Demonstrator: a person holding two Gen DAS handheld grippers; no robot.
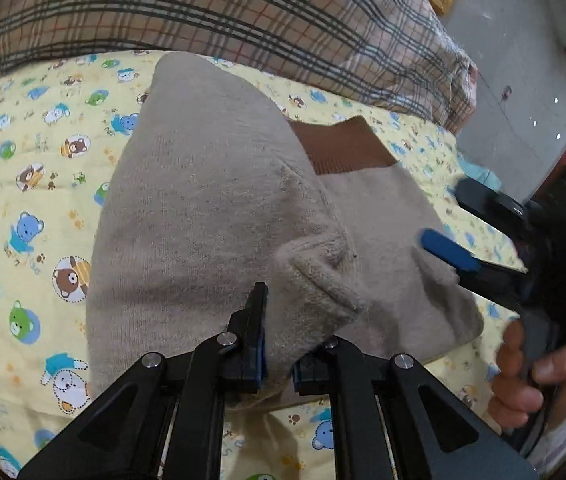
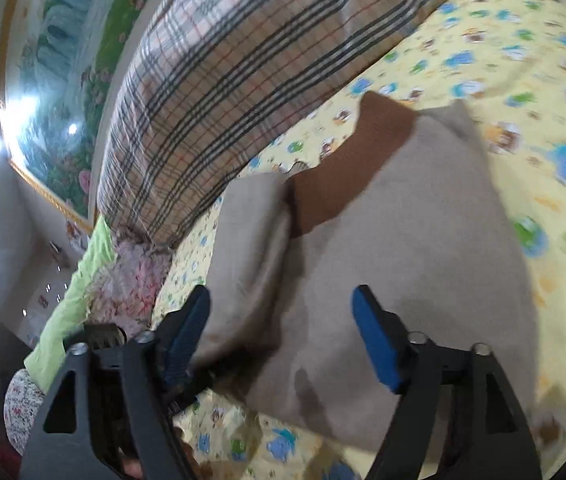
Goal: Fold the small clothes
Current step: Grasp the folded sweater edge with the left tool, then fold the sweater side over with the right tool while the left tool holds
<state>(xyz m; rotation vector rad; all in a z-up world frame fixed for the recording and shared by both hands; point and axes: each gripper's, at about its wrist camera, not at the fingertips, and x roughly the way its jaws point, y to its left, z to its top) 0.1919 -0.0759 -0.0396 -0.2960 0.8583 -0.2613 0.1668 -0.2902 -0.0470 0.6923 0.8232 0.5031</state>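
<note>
Beige sweater with brown collar lies on the teddy-print bedsheet. Left tool is pinched tight on its near edge; right tool gapes wide above it, gripping nothing.

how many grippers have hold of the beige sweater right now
1. The left gripper is clamped on a bunched fold of the beige sweater at its near edge. The right gripper stands open over the sweater's right side, pinching nothing.

Beige sweater with brown collar on yellow cartoon-bear sheet.
</note>
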